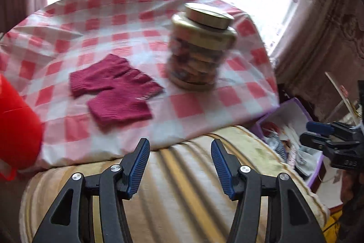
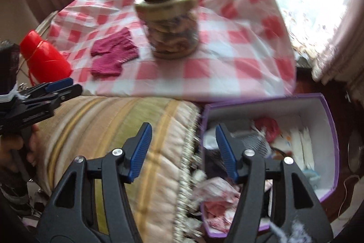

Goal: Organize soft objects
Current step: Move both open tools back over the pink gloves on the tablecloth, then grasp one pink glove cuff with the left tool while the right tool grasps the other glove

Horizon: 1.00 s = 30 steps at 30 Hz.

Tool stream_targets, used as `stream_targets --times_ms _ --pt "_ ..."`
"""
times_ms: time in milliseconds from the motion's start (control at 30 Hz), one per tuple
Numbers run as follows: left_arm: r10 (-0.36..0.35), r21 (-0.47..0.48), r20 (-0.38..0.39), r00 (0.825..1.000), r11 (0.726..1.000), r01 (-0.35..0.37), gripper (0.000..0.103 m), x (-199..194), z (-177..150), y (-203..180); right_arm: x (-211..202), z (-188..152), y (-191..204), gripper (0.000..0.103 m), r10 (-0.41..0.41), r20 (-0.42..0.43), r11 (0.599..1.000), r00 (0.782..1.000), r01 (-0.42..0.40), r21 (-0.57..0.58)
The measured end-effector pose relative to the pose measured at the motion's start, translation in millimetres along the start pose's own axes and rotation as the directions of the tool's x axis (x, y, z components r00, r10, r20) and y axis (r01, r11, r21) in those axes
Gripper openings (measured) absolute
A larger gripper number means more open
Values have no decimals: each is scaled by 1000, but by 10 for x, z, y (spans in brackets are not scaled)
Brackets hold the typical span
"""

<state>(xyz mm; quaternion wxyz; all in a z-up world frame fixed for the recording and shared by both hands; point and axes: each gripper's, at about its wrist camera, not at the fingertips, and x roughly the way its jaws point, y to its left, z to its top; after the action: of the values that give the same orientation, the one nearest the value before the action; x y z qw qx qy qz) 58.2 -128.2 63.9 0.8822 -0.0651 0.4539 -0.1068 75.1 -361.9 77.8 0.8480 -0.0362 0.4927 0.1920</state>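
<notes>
A pair of maroon knitted gloves (image 1: 116, 88) (image 2: 113, 54) lies flat on a red-and-white checked cloth (image 1: 68, 26) (image 2: 227, 60). My left gripper (image 1: 180, 145) (image 2: 61, 85) hovers over a striped cushion (image 1: 182, 186) short of the gloves, open, with nothing between its blue pads. My right gripper (image 2: 183, 129) (image 1: 318, 131) is open and bare too, above the cushion's fringed edge and a purple box (image 2: 327, 129) (image 1: 293, 111). The box holds several soft things, among them a red item (image 2: 267, 126) and a pink-and-white cloth (image 2: 218, 204).
A jar with a gold lid (image 1: 200, 47) (image 2: 170, 22) stands on the cloth just right of the gloves. A red plastic bottle (image 1: 16, 124) (image 2: 45, 58) lies at the cloth's left edge. Curtains and a bright window are behind. A hand (image 2: 13, 152) holds the left gripper's handle.
</notes>
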Motion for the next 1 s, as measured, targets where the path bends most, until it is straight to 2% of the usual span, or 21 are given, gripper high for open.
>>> stream_targets --times_ms 267,433,567,767,900,1000 --pt "123 -85 31 992 989 -120 57 -52 146 726 193 509 849 72 84 16 979 996 -79 -186" --pt "194 -118 25 981 975 -190 57 39 316 1114 518 693 1220 72 103 -38 959 994 -109 -261" --pt "239 -101 15 971 966 -237 57 188 492 1307 806 787 1449 72 110 -87 946 990 -131 -297" --pt "238 -151 -33 971 959 -241 57 522 778 1633 1224 901 1692 72 110 -143 933 984 -152 -327" --pt "250 -208 -62 966 944 -258 57 779 933 1853 1452 994 1804 72 108 -156 928 982 -156 -337" --pt "265 -269 -97 959 921 -281 57 991 994 2056 1631 1062 1907 72 111 -164 924 980 -162 -346"
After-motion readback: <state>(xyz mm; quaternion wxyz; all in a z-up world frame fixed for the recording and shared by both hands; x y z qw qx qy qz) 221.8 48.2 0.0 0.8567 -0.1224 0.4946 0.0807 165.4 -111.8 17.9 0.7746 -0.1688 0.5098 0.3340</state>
